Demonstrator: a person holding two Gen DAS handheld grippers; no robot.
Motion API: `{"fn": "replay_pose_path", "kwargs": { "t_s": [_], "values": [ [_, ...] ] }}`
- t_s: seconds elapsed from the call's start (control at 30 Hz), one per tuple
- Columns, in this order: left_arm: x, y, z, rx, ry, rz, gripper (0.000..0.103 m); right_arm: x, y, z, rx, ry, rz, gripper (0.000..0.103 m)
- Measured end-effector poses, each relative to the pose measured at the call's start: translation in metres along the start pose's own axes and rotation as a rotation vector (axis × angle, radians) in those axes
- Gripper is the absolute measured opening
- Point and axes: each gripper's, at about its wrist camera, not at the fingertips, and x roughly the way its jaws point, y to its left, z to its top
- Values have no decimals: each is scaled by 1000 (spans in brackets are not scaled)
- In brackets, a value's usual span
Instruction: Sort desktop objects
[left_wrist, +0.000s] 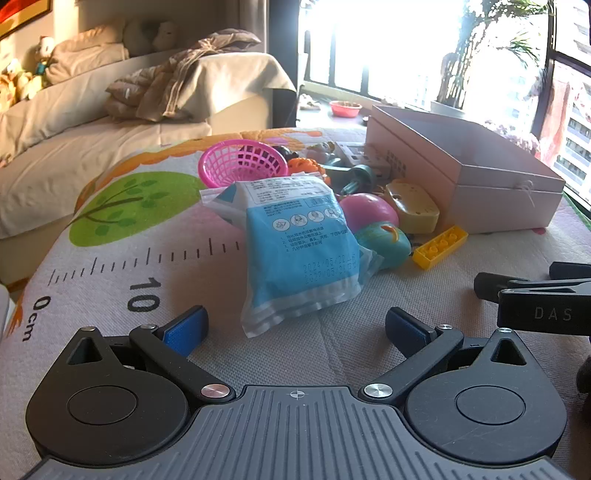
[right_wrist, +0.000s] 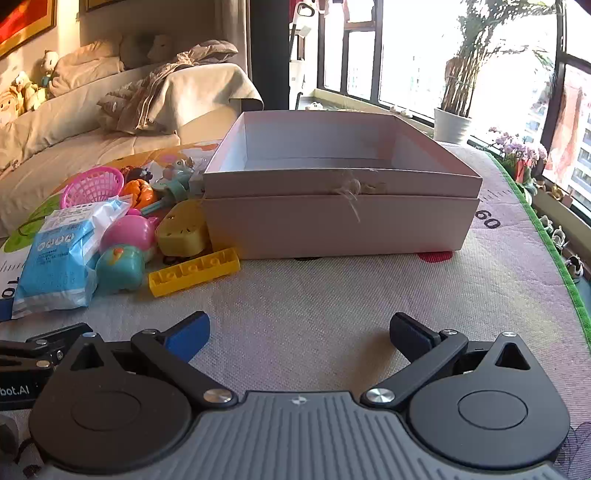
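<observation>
Left gripper (left_wrist: 295, 325) spread wide, holding nothing, facing crinkly blue-and-white plastic packet (left_wrist: 299, 251) mid-frame. Right gripper (right_wrist: 300, 332) likewise gaping, unladen; open pale pink cardboard box (right_wrist: 340, 221) centre frame, yellow plastic brick (right_wrist: 194, 272) lower left of it.

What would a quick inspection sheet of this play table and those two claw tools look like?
Surface: printed mat with ruler marks.
Job's things: open box, looks empty; blue packet, yellow brick, pink basket, pink ball, teal toy, yellow case lie left of it.
Clutter: small figures heaped behind the basket.
Grippers: left gripper open, facing the packet; right gripper open, facing the box; both hold nothing.
Cables: nothing seen.
Surroundings: sofa, windows, potted plant.
</observation>
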Motion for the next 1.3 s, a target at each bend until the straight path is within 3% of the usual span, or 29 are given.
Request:
{"fn": "replay_pose_path", "kwargs": {
  "t_s": [1.3],
  "values": [
    [0,0,0,-1,-1,-1,103,-4,-2,-1,-18,20,26,103]
  ]
}}
